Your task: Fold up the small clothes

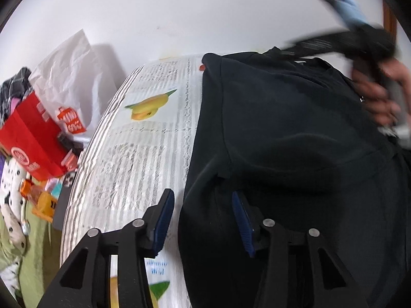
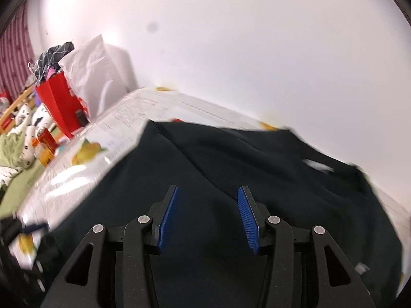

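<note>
Black shirt point(image 1: 295, 133) is lying across the printed table cover point(image 1: 138, 154), filling the frame's centre-right, with left gripper point(image 1: 203, 220) and right gripper point(image 2: 206, 215) both hovering spread wide, holding nothing.

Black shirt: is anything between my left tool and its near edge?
Nothing visible. The left tool is open and straddles the black shirt edge, one finger over the printed table cover, the other over cloth. The red bag sits off to the side.
</note>
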The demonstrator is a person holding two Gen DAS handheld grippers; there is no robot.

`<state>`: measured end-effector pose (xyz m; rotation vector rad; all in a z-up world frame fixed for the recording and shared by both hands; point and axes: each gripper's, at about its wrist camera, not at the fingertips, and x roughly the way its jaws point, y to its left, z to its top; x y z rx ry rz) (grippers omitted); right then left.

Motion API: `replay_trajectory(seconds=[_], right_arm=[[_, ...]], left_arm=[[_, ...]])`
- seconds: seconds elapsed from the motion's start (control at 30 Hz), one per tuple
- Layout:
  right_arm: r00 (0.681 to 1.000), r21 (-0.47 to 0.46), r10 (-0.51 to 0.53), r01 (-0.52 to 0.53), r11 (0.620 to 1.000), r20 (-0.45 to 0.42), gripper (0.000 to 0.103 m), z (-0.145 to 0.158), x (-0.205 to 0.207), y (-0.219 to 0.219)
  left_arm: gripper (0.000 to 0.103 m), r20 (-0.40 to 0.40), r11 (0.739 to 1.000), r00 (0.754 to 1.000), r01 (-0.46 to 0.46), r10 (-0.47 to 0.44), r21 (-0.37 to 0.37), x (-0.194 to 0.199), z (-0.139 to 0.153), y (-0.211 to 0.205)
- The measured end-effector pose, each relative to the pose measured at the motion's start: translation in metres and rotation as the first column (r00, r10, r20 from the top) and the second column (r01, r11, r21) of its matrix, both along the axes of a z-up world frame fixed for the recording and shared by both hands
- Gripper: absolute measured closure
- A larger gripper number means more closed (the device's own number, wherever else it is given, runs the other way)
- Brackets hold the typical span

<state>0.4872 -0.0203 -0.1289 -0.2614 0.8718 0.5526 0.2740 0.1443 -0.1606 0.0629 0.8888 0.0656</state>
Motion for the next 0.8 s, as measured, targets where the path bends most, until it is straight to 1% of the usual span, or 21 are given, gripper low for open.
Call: replay_trajectory(seconds=[0.1,0.17,0.2,0.23,0.27,0.3,0.33,0.37,0.43,0.47,0.53,0.6,0.63,0.67,0.77,0.8], right_arm=[[0.996,0.055,0.057,-0.054,0.997,-0.067,0.056,-0.014,0.025,0.034],[0.991,0.078,0.085,-0.077,0.994,-0.103,0.056,-0.021,0.037,0.049],[0.989,0.085,0.094,-0.085,0.993,-0.113,0.059,-0.023,0.039,0.054],[0.985,0.094,0.12,-0.109,0.99,-0.123,0.069,-0.025,0.042,0.061],[0.983,0.099,0.141,-0.129,0.987,-0.121,0.095,-0.023,0.041,0.065],[0.983,0.117,0.159,-0.148,0.982,-0.092,0.095,-0.017,0.039,0.064],[0.985,0.149,0.166,-0.159,0.976,-0.04,0.095,-0.009,0.036,0.064],[0.986,0.182,0.166,-0.16,0.97,-0.021,0.095,-0.003,0.035,0.062],[0.988,0.234,0.153,-0.142,0.962,-0.03,0.095,-0.003,0.042,0.063],[0.988,0.225,0.147,-0.136,0.965,-0.035,0.095,-0.007,0.044,0.067],[0.99,0.155,0.135,-0.127,0.98,-0.046,0.095,-0.025,0.051,0.082],[0.992,0.11,0.114,-0.107,0.988,-0.054,0.093,-0.038,0.054,0.088],[0.994,0.093,0.099,-0.093,0.991,-0.055,0.091,-0.043,0.054,0.091],[0.995,0.087,0.091,-0.087,0.992,-0.045,0.09,-0.043,0.052,0.091],[0.997,0.105,0.058,-0.052,0.993,-0.049,0.076,-0.028,0.041,0.07],[0.998,0.108,0.05,-0.046,0.993,-0.038,0.072,-0.018,0.031,0.056]], left_arm=[[0.066,0.035,1.0,0.999,0.015,-0.015,-0.015,0.004,-0.001,0.001],[0.073,0.054,0.998,0.998,0.02,-0.017,-0.053,0.008,0.0,0.004],[0.079,0.066,0.997,0.998,0.02,-0.015,-0.07,0.008,0.001,0.006],[0.087,0.083,0.995,0.996,0.025,-0.017,-0.095,0.007,0.003,0.009],[0.094,0.099,0.991,0.995,0.035,-0.022,-0.132,0.006,0.005,0.012],[0.095,0.111,0.986,0.994,0.038,-0.02,-0.164,0.005,0.006,0.015],[0.095,0.122,0.982,0.993,0.023,0.001,-0.189,0.003,0.007,0.019],[0.095,0.121,0.978,0.992,0.0,0.026,-0.207,0.003,0.006,0.023],[0.095,0.105,0.973,0.993,-0.034,0.059,-0.229,0.004,0.004,0.028],[0.095,0.098,0.971,0.993,-0.046,0.07,-0.235,0.005,0.002,0.03],[0.095,0.075,0.965,0.993,-0.066,0.088,-0.254,0.006,-0.001,0.034],[0.095,0.049,0.957,0.995,-0.074,0.092,-0.282,0.008,-0.005,0.037],[0.092,0.043,0.955,0.995,-0.077,0.093,-0.285,0.009,-0.006,0.039],[0.092,0.042,0.955,0.995,-0.078,0.094,-0.287,0.009,-0.006,0.039],[0.09,0.051,0.958,0.995,-0.067,0.085,-0.279,0.007,-0.004,0.038],[0.084,0.057,0.962,0.995,-0.067,0.085,-0.264,0.005,-0.002,0.037]])
